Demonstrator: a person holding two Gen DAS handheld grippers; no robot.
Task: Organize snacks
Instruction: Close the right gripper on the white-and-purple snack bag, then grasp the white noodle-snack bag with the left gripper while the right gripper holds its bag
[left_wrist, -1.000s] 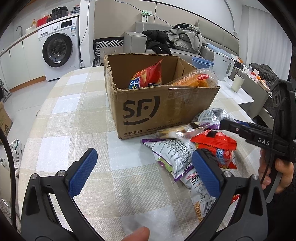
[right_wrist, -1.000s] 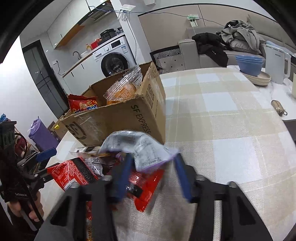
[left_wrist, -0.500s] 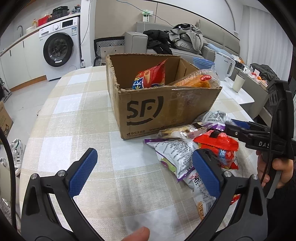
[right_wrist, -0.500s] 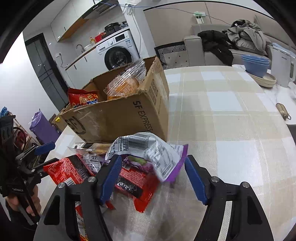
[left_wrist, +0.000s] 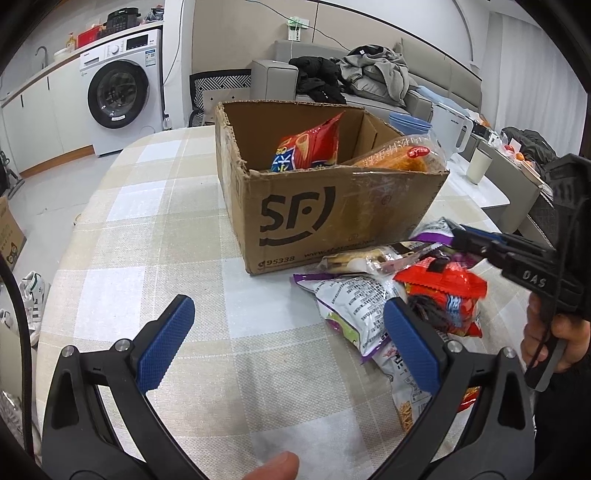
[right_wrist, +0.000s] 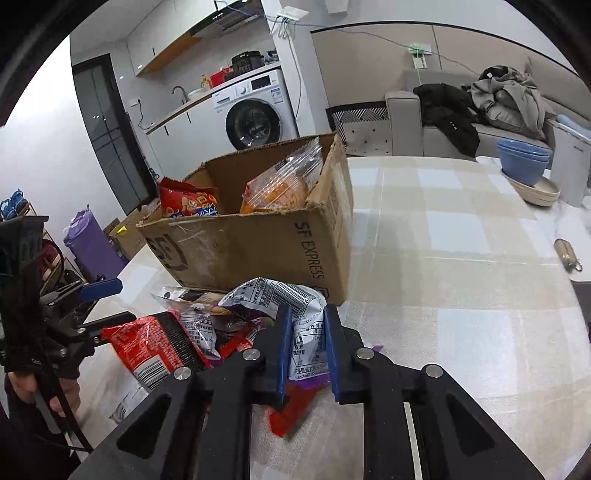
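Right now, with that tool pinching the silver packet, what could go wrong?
The right tool grips only one end of the silver and purple packet, so it might slip out. Lifting could drag the red packet lying alongside. The packet could also snag the cardboard box rim.

A lived-in room beyond the checked surface (left_wrist: 155, 229)

A white washing machine (left_wrist: 122, 92) stands under a counter at the back, and a grey sofa (right_wrist: 410, 122) carries a black jacket (right_wrist: 448, 110) and a heap of grey clothes (right_wrist: 509, 96). Stacked blue bowls (right_wrist: 522, 162) sit near the surface's far edge, beside a white kettle (left_wrist: 452, 131) and a pale cup (left_wrist: 479, 166). A purple bag (right_wrist: 92, 243) stands on the floor.
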